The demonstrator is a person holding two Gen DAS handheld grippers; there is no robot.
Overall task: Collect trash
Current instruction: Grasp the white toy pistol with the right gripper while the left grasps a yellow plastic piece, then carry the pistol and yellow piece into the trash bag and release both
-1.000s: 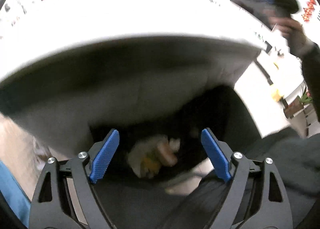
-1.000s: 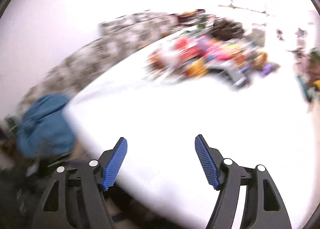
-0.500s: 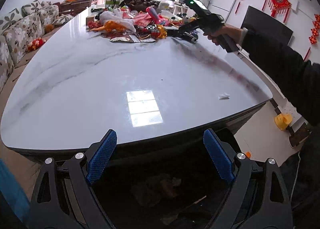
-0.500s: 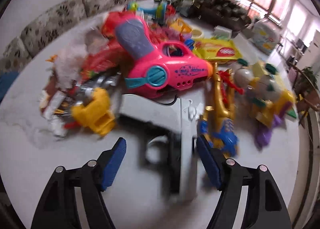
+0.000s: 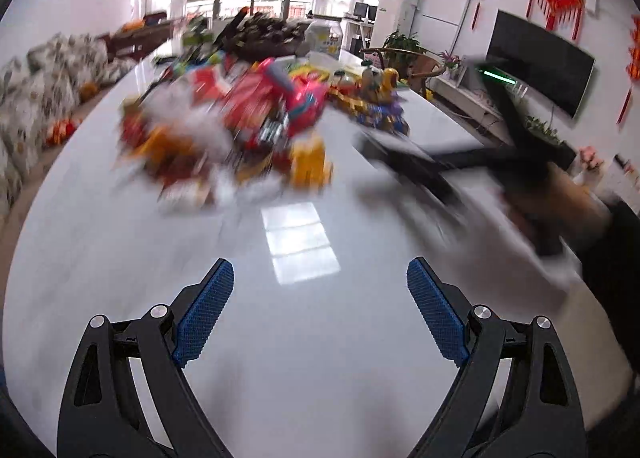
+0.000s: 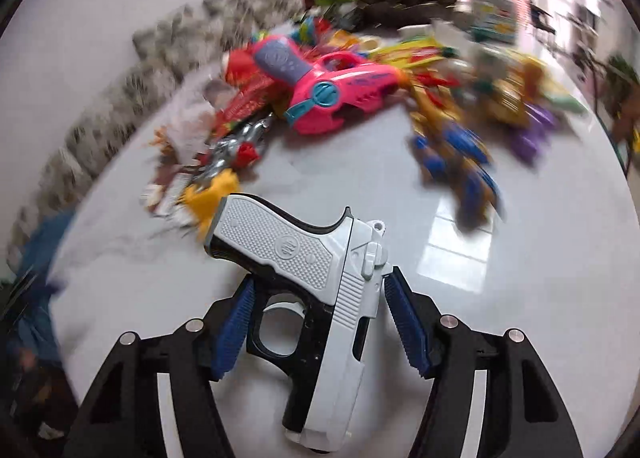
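Observation:
A white and black toy pistol stands between the fingers of my right gripper. Its jaws are closing, and both blue pads touch it, one at the trigger guard and one at the slide. The pistol is sharp while the table behind it is blurred. In the left wrist view the right gripper is a dark blur at the right, held by a hand. My left gripper hangs open and empty over the bare near part of the white table. A pile of toys and wrappers lies further back.
A pink toy blaster, yellow and blue toys and red wrappers crowd the far half of the table. A patterned sofa runs along the left side. A dark television hangs on the right wall.
The left wrist view rose from the dark space under the table's edge to above the tabletop, nearer the pile. My right gripper came down over the toy pistol and its fingers narrowed around it.

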